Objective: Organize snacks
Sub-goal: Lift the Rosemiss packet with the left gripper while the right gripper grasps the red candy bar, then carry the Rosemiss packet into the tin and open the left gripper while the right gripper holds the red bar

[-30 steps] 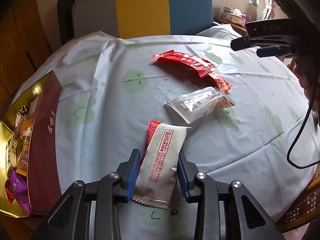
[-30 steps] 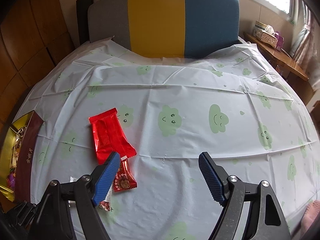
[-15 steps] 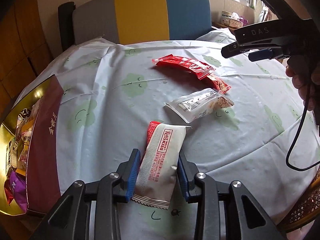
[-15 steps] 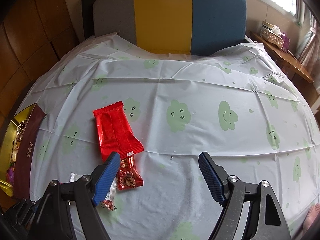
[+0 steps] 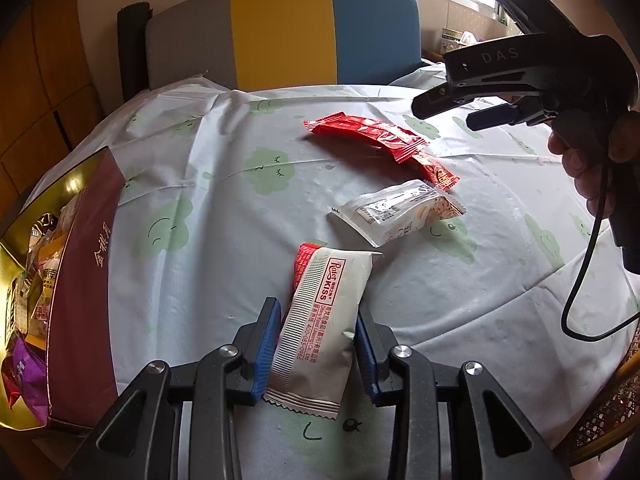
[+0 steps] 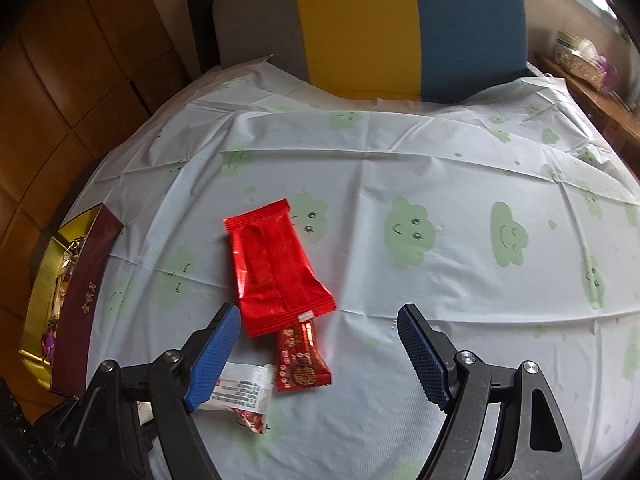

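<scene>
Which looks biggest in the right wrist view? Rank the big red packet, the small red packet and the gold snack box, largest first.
1. gold snack box, though it sits at the warped picture edge and is partly cut off, so this is less sure.
2. big red packet.
3. small red packet, clearly smallest despite lying nearer the camera.

Relative to the clear packet: wafer packet nearer, two wrappers beyond, gift box far left.

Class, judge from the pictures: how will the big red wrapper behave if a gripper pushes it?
The big red wrapper looks thin, creased and glossy, so probably light, floppy and slippery. Its edge overlaps the small red packet, which may get dragged along.
</scene>
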Available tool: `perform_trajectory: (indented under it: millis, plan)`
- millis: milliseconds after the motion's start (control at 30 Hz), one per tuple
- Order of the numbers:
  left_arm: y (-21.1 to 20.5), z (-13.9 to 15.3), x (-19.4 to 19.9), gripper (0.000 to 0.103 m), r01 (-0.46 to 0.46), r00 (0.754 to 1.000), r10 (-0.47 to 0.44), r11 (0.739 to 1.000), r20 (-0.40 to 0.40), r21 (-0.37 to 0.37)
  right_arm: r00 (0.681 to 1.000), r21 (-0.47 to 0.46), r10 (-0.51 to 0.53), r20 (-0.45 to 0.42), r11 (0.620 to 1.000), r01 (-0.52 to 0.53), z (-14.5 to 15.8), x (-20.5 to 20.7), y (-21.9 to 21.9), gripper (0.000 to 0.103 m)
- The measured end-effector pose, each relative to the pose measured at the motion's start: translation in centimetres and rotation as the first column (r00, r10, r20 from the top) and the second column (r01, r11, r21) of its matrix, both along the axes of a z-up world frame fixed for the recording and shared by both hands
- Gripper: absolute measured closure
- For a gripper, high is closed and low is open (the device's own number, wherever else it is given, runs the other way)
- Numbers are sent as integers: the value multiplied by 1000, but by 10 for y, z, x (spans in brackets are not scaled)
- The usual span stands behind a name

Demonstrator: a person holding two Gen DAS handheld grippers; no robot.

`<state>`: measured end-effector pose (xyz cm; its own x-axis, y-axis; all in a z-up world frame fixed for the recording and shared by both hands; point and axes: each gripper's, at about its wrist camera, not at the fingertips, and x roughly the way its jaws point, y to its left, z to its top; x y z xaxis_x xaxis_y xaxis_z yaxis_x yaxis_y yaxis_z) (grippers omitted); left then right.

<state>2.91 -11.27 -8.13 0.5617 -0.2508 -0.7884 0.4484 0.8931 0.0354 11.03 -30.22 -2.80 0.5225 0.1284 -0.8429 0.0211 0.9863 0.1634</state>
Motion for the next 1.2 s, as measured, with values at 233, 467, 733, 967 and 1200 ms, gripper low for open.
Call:
perform_trajectory:
  millis: [233, 467, 733, 967, 1200]
  plan:
    - [1, 1, 2, 67, 0, 1000, 0, 1000, -10, -12, 995, -80, 97, 11, 992, -95, -5, 25, 26, 16]
    - [1, 1, 2, 67, 5, 1000, -5, 1000, -15, -10, 989, -90, 151, -3, 985, -150, -28, 61, 45, 25]
    - [-2, 0, 3, 67, 2, 1000, -2, 1000, -7, -3, 982, -142, 183, -46, 972, -187, -39, 58, 49, 60]
    - [-1, 0, 2, 67, 0, 1000, 0, 1000, -1, -2, 982, -92, 175, -67, 979, -180, -48, 59, 45, 52]
    - [-2, 1, 5, 66, -5, 1000, 5, 1000, -18, 7, 979, -121, 200, -48, 971, -204, -48, 56, 48, 51]
